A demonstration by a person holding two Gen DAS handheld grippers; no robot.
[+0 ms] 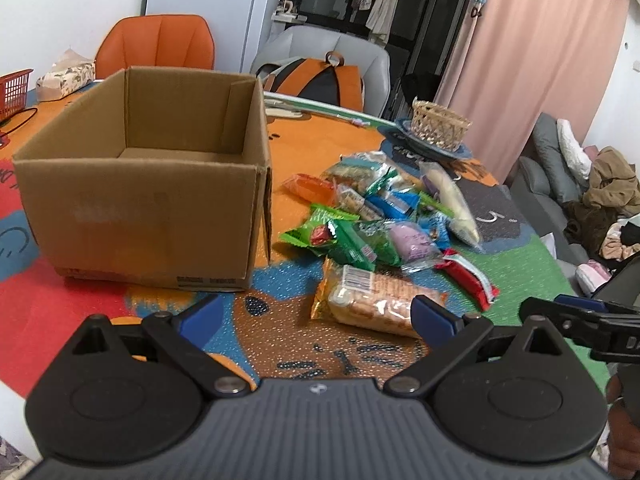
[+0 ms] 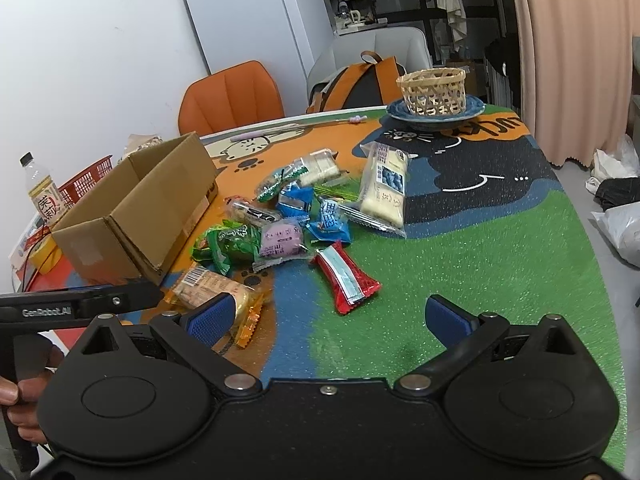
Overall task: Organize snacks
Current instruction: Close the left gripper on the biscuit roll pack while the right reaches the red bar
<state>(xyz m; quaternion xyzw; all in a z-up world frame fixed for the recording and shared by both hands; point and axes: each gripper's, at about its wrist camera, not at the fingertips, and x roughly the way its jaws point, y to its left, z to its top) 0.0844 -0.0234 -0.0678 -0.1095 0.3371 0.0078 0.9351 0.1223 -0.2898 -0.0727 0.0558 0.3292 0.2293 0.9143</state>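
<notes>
Cardboard box [image 1: 140,184] upright at desk [image 2: 480,248] left, top open | snack pile [image 1: 380,216] just right of box, wafer pack [image 1: 372,300] nearest | left gripper [image 1: 316,316] spread wide, holding nothing | right gripper [image 2: 328,320] spread wide, holding nothing, red packet [image 2: 346,276] ahead

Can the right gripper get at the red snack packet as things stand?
Probably yes: the right gripper is open, and the red snack packet lies alone on the mat just ahead, with nothing over it.
</notes>
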